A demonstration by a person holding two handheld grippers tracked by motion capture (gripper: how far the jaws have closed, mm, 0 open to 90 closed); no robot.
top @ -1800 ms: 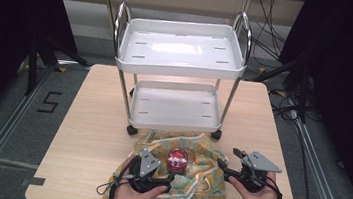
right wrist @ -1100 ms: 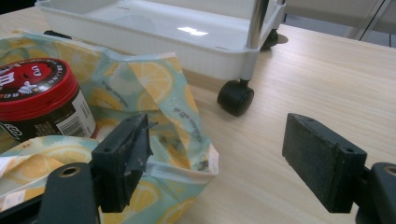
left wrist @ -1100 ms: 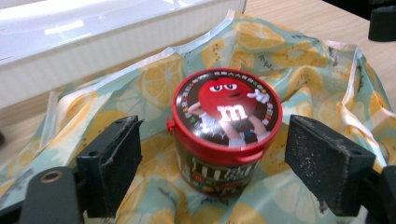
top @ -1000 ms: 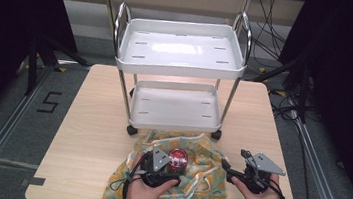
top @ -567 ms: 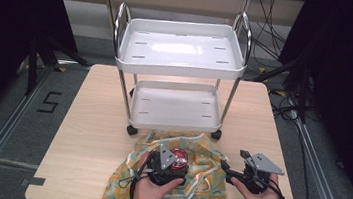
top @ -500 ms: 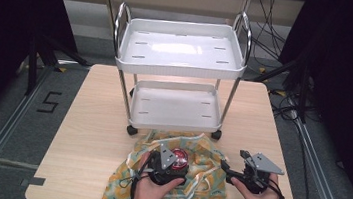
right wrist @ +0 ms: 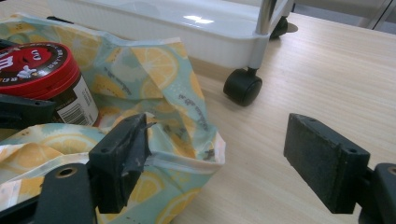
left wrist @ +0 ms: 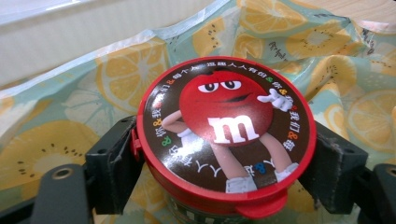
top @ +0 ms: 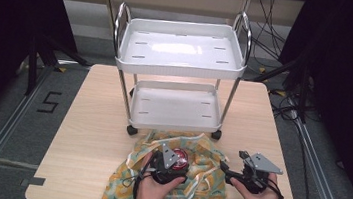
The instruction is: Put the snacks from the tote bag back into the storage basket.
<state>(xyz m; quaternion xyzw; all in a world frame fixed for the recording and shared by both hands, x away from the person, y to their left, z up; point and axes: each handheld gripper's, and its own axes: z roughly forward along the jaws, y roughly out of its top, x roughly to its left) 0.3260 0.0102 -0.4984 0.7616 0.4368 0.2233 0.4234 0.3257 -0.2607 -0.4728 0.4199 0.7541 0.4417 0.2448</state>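
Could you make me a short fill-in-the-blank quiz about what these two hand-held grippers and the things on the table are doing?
1. The left gripper is shut on a jar with a ____ lid.
2. The jar sits on a bag printed with ____ slices.
3. The right gripper has its jaws ____, beside the bag's edge.
4. Behind the bag stands a white cart with ____ shelves.

Missing words: red; lemon; open; two

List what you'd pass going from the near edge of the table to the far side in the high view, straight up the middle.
Left gripper → red-lidded candy jar held in its jaws → far edge of the lemon-print bag → lower shelf of the white cart → its upper shelf.
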